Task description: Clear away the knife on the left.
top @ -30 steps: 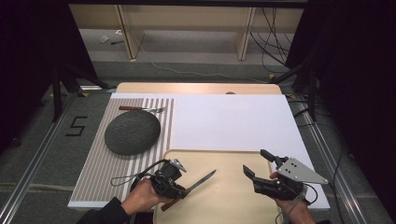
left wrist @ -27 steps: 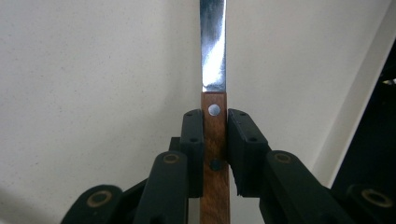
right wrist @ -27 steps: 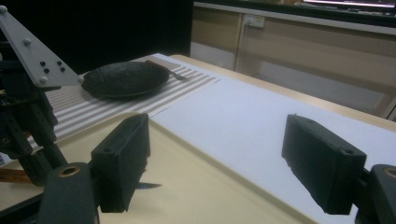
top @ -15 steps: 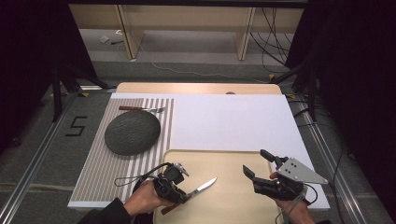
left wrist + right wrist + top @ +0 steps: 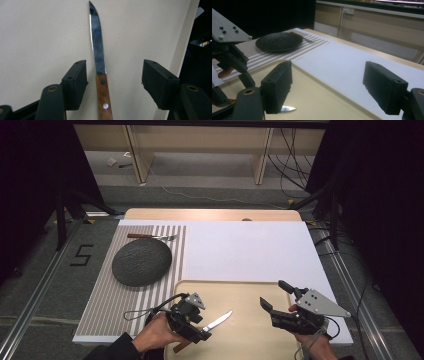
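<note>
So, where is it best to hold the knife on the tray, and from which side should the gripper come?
Grip the knife by its wooden handle, from above, the left gripper with a jaw on each side. It lies flat on the tray, and the serrated blade is thin.

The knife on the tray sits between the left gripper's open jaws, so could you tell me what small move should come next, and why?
Probably close the left gripper on the knife. In the left gripper view its wooden handle lies between the two open jaws, nearer one jaw, with the blade pointing away over the tray. The right gripper hangs open over the tray, apart from it.
</note>
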{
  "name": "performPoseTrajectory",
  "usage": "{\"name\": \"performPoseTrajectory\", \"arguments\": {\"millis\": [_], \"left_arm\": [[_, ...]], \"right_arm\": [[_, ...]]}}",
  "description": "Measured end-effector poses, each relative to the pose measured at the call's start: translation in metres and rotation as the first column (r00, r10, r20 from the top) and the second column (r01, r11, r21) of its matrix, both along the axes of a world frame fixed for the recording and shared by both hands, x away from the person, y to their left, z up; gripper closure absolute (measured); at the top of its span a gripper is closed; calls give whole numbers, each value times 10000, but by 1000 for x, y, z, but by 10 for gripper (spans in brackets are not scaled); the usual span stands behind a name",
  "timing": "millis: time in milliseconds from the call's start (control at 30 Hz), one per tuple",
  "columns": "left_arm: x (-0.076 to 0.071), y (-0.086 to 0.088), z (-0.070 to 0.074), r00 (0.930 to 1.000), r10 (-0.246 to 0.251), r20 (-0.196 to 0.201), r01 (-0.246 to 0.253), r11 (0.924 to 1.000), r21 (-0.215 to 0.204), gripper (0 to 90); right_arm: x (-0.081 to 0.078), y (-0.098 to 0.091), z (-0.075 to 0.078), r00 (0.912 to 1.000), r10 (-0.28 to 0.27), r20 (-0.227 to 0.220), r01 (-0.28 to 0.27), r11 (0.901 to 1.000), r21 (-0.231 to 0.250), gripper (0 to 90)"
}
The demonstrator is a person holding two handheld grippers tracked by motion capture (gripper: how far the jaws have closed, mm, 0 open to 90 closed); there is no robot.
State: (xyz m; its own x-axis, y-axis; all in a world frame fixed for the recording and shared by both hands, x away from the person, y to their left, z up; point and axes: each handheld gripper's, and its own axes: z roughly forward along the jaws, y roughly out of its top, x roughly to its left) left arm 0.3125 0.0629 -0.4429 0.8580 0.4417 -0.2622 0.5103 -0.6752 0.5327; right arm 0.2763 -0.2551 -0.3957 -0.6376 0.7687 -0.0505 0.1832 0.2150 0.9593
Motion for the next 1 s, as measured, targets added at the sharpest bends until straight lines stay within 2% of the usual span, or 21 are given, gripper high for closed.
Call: {"name": "performPoseTrajectory", "arguments": {"millis": [67,167,267,333,433,567,600,1000], "left_arm": [[-2,-2,0,9997,-166,166,166,9999,-28,468],[-3,-7,0,9993,-276,248,273,9995,146,611],[-3,-13,-3,9992,-372,149,364,9980,510,697],[-3,-18,-5,9986,-474,218,457,9963,732,758],[-3,-23,-6,9976,-646,245,621,9939,915,831],[-2,-26,-8,9971,-745,182,720,9912,1107,889],[-2,-27,-9,9965,-817,178,788,9888,1266,894],[2,-34,-15,9951,-987,101,961,9842,1486,896]], "right_arm": [[0,0,0,10000,-10,7,9,10000,25,245],[0,0,0,10000,8,-1,-8,10000,-19,244],[0,0,0,10000,11,-13,-11,10000,5,244],[0,0,0,10000,31,-5,-31,10000,-60,244],[0,0,0,10000,25,21,-25,10000,2,245],[0,0,0,10000,24,-23,-24,10000,-55,244],[0,0,0,10000,16,-3,-16,10000,16,245],[0,0,0,10000,39,-31,-39,10000,-43,245]]}}
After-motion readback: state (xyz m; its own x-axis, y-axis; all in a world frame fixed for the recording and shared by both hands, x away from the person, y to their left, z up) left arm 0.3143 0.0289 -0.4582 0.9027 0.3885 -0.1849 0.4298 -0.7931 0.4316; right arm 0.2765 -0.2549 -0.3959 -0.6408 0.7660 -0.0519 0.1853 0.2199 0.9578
